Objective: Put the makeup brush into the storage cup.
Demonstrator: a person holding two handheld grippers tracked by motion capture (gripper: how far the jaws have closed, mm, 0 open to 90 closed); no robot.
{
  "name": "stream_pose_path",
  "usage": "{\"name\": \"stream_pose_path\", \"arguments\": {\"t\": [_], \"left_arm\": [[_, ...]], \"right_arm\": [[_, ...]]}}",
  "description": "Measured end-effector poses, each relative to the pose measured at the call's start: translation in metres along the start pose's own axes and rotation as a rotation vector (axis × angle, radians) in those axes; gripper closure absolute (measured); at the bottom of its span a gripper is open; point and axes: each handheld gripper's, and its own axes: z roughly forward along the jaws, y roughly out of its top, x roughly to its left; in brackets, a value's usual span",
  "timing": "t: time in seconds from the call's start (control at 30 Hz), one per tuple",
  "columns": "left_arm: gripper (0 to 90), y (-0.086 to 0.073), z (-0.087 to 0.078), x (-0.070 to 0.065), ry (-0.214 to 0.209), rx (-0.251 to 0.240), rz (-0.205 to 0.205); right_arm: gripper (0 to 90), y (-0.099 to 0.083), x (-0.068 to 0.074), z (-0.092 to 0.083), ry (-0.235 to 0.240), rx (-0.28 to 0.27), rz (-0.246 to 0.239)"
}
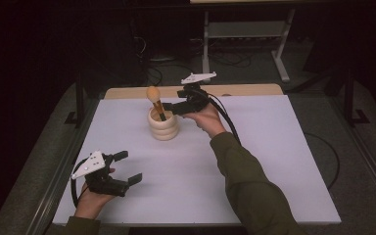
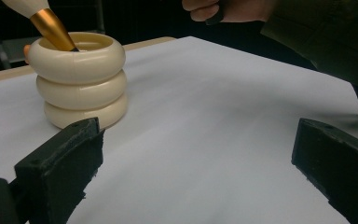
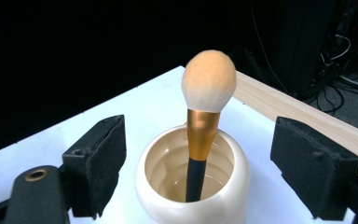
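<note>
Plainly unlabelled cream holder (image 3: pixel 193 186), makeup brush (image 3: pixel 205 121) inside, both grippers' jaws apart.

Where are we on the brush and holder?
Done: brush stands in the holder, bristles up. In hand: nothing; the right gripper is open, jaws either side of the holder, and the left gripper is open near the table's front-left. Left: withdrawing the right gripper, probably.

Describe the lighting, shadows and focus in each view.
High view: the white table top is evenly lit, the surroundings nearly black. Left gripper view: the ribbed cream holder is sharp, with a soft shadow at its base; the near jaws are blurred. Right gripper view: the makeup brush is brightly lit against a black background, its gold ferrule glinting.
</note>
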Motion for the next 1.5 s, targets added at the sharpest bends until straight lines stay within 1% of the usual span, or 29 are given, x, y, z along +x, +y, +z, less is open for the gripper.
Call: {"name": "stream_pose_path", "arguments": {"t": [0.07, 0.1, 0.23, 0.27, 0.3, 0.33, 0.4, 0.43, 0.47, 0.5, 0.53, 0.63, 0.67, 0.7, 0.73, 0.8, 0.83, 0.9, 0.93, 1.03, 1.07, 1.17, 1.2, 1.27, 1.3, 1.33, 1.37, 1.43, 1.5], "left_arm": [[1.5, 0.000, 0.001, -0.001, 0.001, -0.005, -0.007], [1.5, 0.000, 0.001, -0.001, 0.000, -0.007, -0.014], [1.5, -0.001, 0.002, -0.001, 0.001, -0.007, -0.012], [1.5, -0.001, 0.002, 0.000, 0.000, -0.006, 0.003], [1.5, -0.001, 0.002, 0.000, 0.000, -0.006, 0.001], [1.5, -0.001, 0.002, 0.000, 0.001, -0.005, 0.001], [1.5, -0.001, 0.001, 0.000, 0.001, -0.006, -0.001], [1.5, -0.001, 0.001, 0.000, 0.002, -0.008, -0.009], [1.5, -0.001, 0.001, 0.001, 0.002, -0.006, -0.003], [1.5, -0.001, 0.001, 0.000, 0.003, -0.007, -0.008], [1.5, -0.001, 0.001, 0.001, 0.003, -0.007, -0.008], [1.5, -0.001, 0.001, 0.000, 0.004, -0.004, -0.006], [1.5, -0.001, 0.001, 0.000, 0.004, -0.004, -0.006], [1.5, -0.001, 0.001, 0.001, 0.005, -0.005, -0.007], [1.5, -0.001, 0.001, 0.001, 0.006, -0.003, -0.007], [1.5, -0.001, 0.000, 0.001, 0.007, 0.004, 0.000], [1.5, -0.001, 0.001, 0.001, 0.007, -0.001, -0.006], [1.5, -0.001, 0.001, 0.001, 0.006, -0.004, -0.011], [1.5, -0.001, 0.001, 0.001, 0.007, -0.007, -0.015], [1.5, -0.001, 0.001, 0.001, 0.007, -0.005, -0.012], [1.5, -0.001, 0.001, 0.001, 0.008, -0.007, -0.017], [1.5, -0.001, 0.000, 0.001, 0.008, -0.007, -0.014], [1.5, -0.001, 0.001, 0.001, 0.008, -0.004, -0.011], [1.5, -0.001, 0.001, 0.001, 0.008, -0.006, -0.013], [1.5, -0.001, 0.001, 0.001, 0.008, -0.006, -0.014], [1.5, -0.001, 0.001, 0.001, 0.008, -0.005, -0.014], [1.5, -0.001, 0.001, 0.001, 0.009, -0.005, -0.013], [1.5, -0.001, 0.001, 0.001, 0.009, -0.005, -0.013], [1.5, -0.002, 0.001, 0.001, 0.009, -0.004, -0.015]], "right_arm": [[14.9, 0.000, -0.001, -0.002, 0.001, 0.007, -0.005], [13.0, -0.002, 0.000, -0.007, 0.002, -0.003, -0.010], [12.5, -0.005, -0.002, -0.014, -0.009, -0.006, -0.024], [11.8, -0.008, -0.003, -0.019, -0.011, -0.007, -0.028], [11.8, -0.008, -0.003, -0.019, -0.011, -0.007, -0.028], [10.6, -0.011, -0.003, -0.023, -0.008, 0.002, -0.033], [10.2, -0.013, -0.003, -0.027, -0.011, 0.005, -0.038], [9.9, -0.014, -0.003, -0.029, -0.015, 0.004, -0.044], [9.8, -0.016, -0.003, -0.032, -0.014, 0.004, -0.045], [9.9, -0.018, -0.004, -0.036, -0.018, -0.001, -0.056], [9.9, -0.019, -0.003, -0.039, -0.022, -0.001, -0.054], [9.6, -0.025, -0.006, -0.047, -0.032, -0.001, -0.067], [9.5, -0.026, -0.005, -0.050, -0.028, -0.005, -0.058], [9.2, -0.028, -0.006, -0.053, -0.034, -0.004, -0.067], [9.2, -0.032, -0.006, -0.058, -0.034, -0.009, -0.066], [9.2, -0.033, -0.006, -0.061, -0.034, -0.009, -0.065], [9.1, -0.037, -0.006, -0.066, -0.035, -0.021, -0.075], [9.0, -0.039, -0.005, -0.069, -0.036, -0.022, -0.074], [8.7, -0.042, -0.004, -0.076, -0.034, -0.028, -0.077], [8.7, -0.046, -0.003, -0.081, -0.035, -0.034, -0.079], [8.8, -0.051, -0.002, -0.087, -0.038, -0.038, -0.080], [8.8, -0.055, -0.003, -0.092, -0.051, -0.043, -0.087], [8.9, -0.060, -0.003, -0.097, -0.060, -0.052, -0.079], [8.9, -0.062, -0.003, -0.099, -0.063, -0.055, -0.079], [8.9, -0.066, -0.003, -0.105, -0.070, -0.064, -0.077], [8.9, -0.066, -0.003, -0.105, -0.070, -0.064, -0.077], [8.8, -0.069, -0.003, -0.110, -0.072, -0.072, -0.076], [8.9, -0.071, -0.003, -0.113, -0.073, -0.070, -0.071], [8.8, -0.073, -0.002, -0.118, -0.074, -0.078, -0.080]]}}
